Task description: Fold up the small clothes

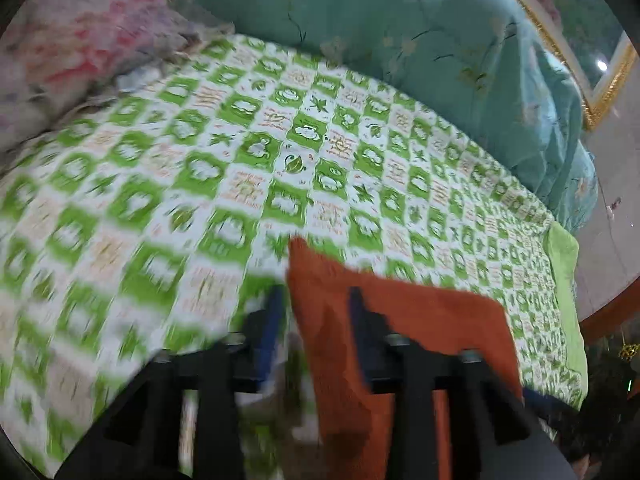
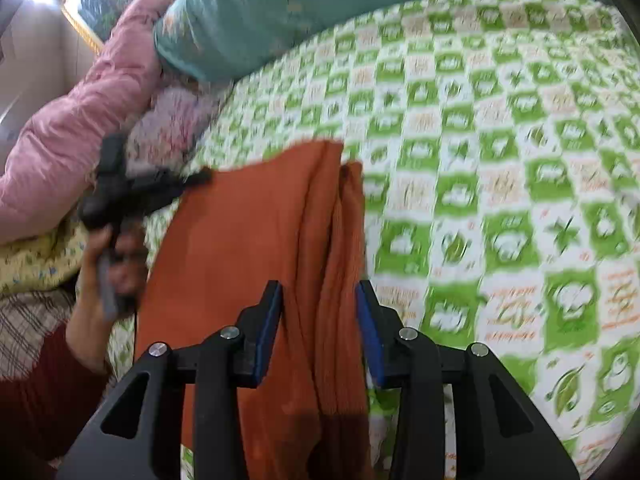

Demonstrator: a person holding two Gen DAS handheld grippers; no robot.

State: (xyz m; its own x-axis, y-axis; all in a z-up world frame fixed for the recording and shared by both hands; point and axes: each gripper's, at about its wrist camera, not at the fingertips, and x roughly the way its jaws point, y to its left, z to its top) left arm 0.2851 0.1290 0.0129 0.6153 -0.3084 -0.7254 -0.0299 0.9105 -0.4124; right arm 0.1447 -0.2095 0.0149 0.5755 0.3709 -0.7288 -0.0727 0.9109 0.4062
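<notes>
A rust-orange knitted cloth [image 2: 256, 240] lies on the green and white checked bedspread [image 2: 500, 160]. My right gripper [image 2: 319, 300] is open, its blue-padded fingers [image 2: 272, 320] straddling a folded ridge of the cloth. In the left wrist view the cloth [image 1: 400, 320] lies under and right of my left gripper [image 1: 316, 308], which is open, with the cloth's near corner between its fingers; the view is blurred. The left gripper also shows in the right wrist view [image 2: 200, 178], held by a hand at the cloth's left edge.
A teal quilt [image 1: 400, 32] is piled at the back of the bed. A pink blanket [image 2: 80, 120] and a floral pillow [image 1: 72, 52] lie at the side. A gold-framed picture [image 1: 592, 60] hangs beyond. The bed edge [image 1: 564, 280] is at the right.
</notes>
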